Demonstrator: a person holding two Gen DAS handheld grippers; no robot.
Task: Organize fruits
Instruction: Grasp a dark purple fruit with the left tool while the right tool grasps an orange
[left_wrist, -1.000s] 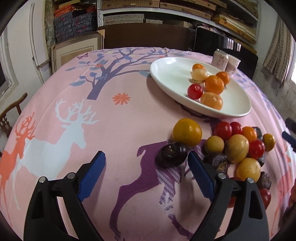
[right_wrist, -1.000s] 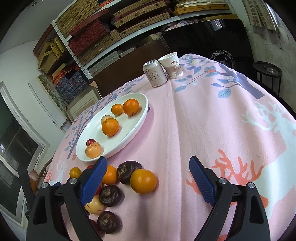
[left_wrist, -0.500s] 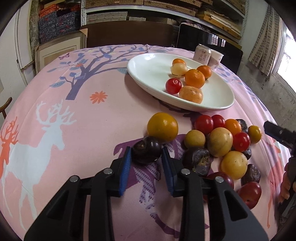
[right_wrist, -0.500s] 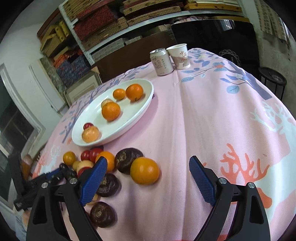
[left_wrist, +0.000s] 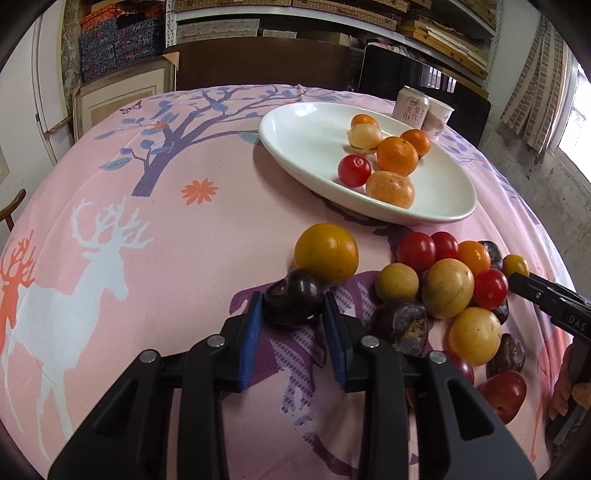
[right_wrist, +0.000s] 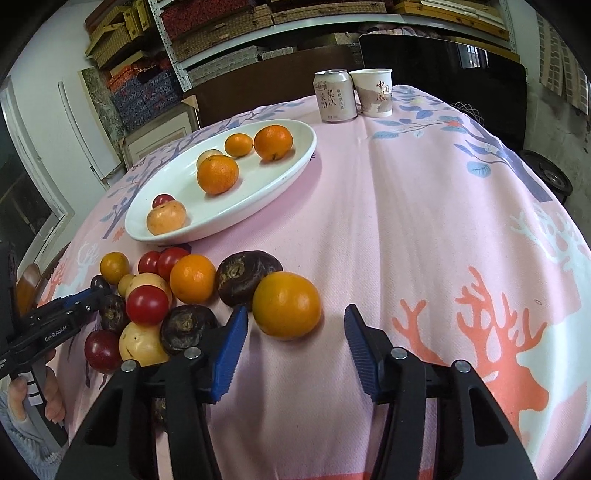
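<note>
My left gripper (left_wrist: 293, 308) is shut on a dark purple fruit (left_wrist: 293, 301) that rests on the pink tablecloth, just in front of a yellow-orange fruit (left_wrist: 327, 251). In the right wrist view my right gripper (right_wrist: 295, 317) has its jaws closing. A large orange (right_wrist: 286, 305) lies between the blue fingertips (right_wrist: 232, 339), and the right pad stands clear of it. A white oval plate (left_wrist: 295, 147) holding several oranges and one red tomato sits behind the pile of loose fruits (left_wrist: 447, 288). That plate (right_wrist: 258, 199) also shows in the right wrist view.
A drink can (right_wrist: 334, 96) and a paper cup (right_wrist: 375, 92) stand at the table's far edge. Dark round fruits (right_wrist: 247, 277) touch the large orange. The left gripper (right_wrist: 62, 314) and a hand (right_wrist: 22, 395) reach into the pile from the left.
My left jaws closed on the dark purple fruit and have held it since. The right gripper came down toward the large orange and its jaws narrowed around it.
</note>
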